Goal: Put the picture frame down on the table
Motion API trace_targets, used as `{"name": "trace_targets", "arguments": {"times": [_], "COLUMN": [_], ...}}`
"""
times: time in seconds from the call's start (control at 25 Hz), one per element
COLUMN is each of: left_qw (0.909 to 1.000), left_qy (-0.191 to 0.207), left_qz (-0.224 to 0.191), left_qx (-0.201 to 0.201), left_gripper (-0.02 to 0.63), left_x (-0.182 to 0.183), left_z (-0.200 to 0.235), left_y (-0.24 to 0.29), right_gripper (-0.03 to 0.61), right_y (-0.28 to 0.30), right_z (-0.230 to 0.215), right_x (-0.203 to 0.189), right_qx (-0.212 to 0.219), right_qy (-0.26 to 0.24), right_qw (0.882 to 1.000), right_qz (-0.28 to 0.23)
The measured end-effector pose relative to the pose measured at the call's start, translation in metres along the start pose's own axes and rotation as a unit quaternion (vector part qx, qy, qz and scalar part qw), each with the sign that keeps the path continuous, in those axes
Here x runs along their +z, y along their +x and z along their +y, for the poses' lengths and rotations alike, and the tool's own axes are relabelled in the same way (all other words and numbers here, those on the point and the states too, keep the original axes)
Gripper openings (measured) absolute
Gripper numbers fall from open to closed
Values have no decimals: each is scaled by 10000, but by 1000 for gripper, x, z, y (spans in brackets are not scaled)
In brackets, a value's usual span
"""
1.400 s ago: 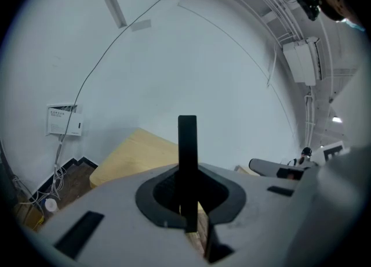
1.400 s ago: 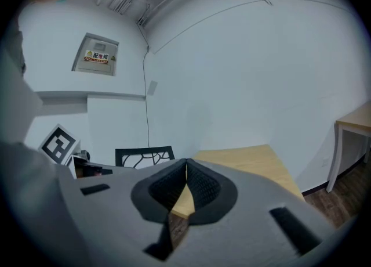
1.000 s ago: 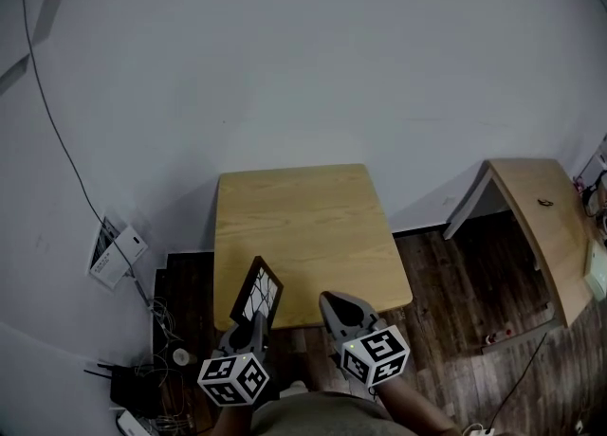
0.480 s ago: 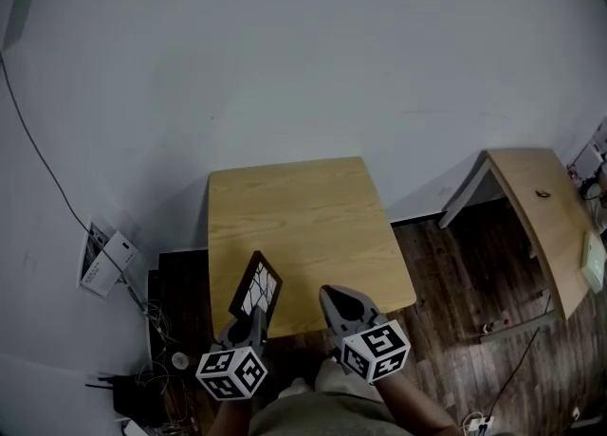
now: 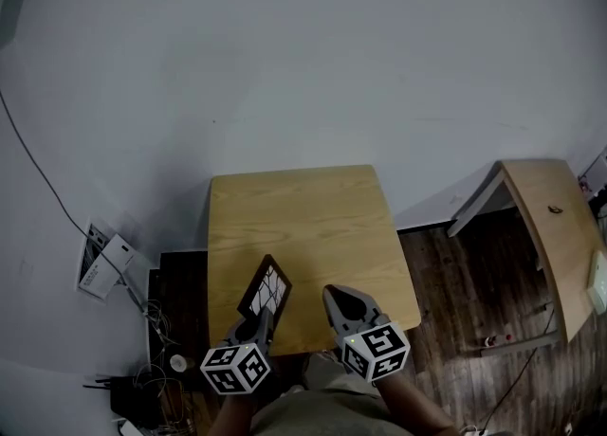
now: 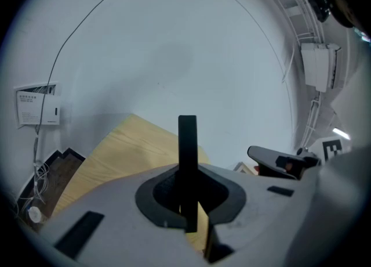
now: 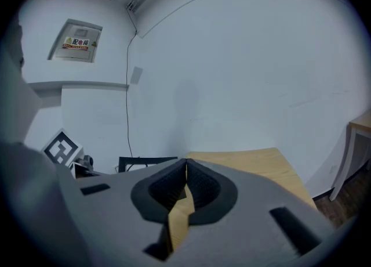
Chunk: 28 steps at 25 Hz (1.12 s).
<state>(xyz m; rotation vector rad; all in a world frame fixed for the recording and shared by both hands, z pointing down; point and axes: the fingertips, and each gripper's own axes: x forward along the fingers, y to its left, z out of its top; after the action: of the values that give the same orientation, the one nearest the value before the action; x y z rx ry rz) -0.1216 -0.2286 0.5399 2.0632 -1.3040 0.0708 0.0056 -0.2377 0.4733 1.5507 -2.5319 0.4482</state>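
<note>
A small dark-rimmed picture frame [image 5: 265, 288] with a pale cracked-pattern picture is held tilted over the near left part of the wooden table [image 5: 313, 226]. My left gripper [image 5: 264, 322] is shut on its lower edge. In the left gripper view the picture frame [image 6: 187, 144] shows edge-on as a dark upright bar between the jaws of the left gripper [image 6: 188, 193]. My right gripper [image 5: 342, 299] hangs over the table's near edge, beside the frame and apart from it. The right gripper [image 7: 185, 180] has its jaws together with nothing between them.
The table stands against a white wall. A second wooden table [image 5: 555, 226] stands at the right on dark wood floor. Left of the table lie a white box [image 5: 109, 262], cables and a dark device [image 5: 133, 401] on the floor.
Both grippers have moved forward over the table's near edge, and the frame has travelled with the left one, from off the table's near left corner to above the tabletop.
</note>
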Motion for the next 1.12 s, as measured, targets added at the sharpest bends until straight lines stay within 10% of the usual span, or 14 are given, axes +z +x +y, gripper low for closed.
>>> {"name": "trace_targets", "arguments": {"times": [1.12], "left_qw": [9878], "left_qy": [-1230], "left_qz": [883], "left_qx": [362], "left_gripper": [25], "left_x": [-37], "left_z": [18], "left_y": [151], "right_gripper": [0], "right_y": [87], "right_z": [-89], "right_x": [10], "right_qx": [521], "right_qy": [-16], "right_qw": [9976], "right_qz": [456]}}
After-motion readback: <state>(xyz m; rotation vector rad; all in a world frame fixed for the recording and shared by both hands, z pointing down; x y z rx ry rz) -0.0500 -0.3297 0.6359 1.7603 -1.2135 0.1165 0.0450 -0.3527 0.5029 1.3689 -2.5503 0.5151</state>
